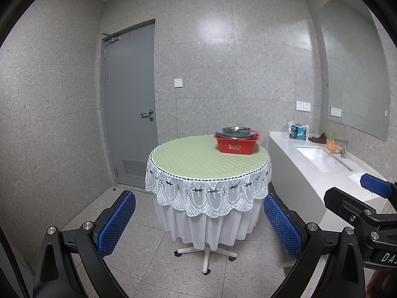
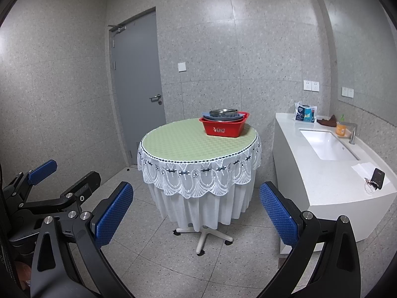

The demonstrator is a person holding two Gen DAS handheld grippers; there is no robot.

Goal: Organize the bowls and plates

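A red plastic basin [image 1: 235, 146] stands at the far right of a round table [image 1: 198, 161] with a green top and white lace skirt. Blue plates [image 1: 251, 134] and a steel bowl [image 1: 237, 130] are stacked in it. The basin also shows in the right wrist view [image 2: 223, 127], with the steel bowl [image 2: 223, 112] on top. My left gripper [image 1: 199, 219] is open and empty, well short of the table. My right gripper [image 2: 196, 213] is open and empty, also back from the table. Each gripper shows at the edge of the other's view.
A white counter [image 2: 330, 178] with a sink [image 2: 327, 145] stands right of the table, holding a packet [image 2: 305, 113], an orange bottle [image 2: 341, 127], a brown cloth and a phone [image 2: 378, 177]. A grey door [image 1: 131, 104] is at the back left. The table's wheeled base [image 2: 203, 236] stands on tiled floor.
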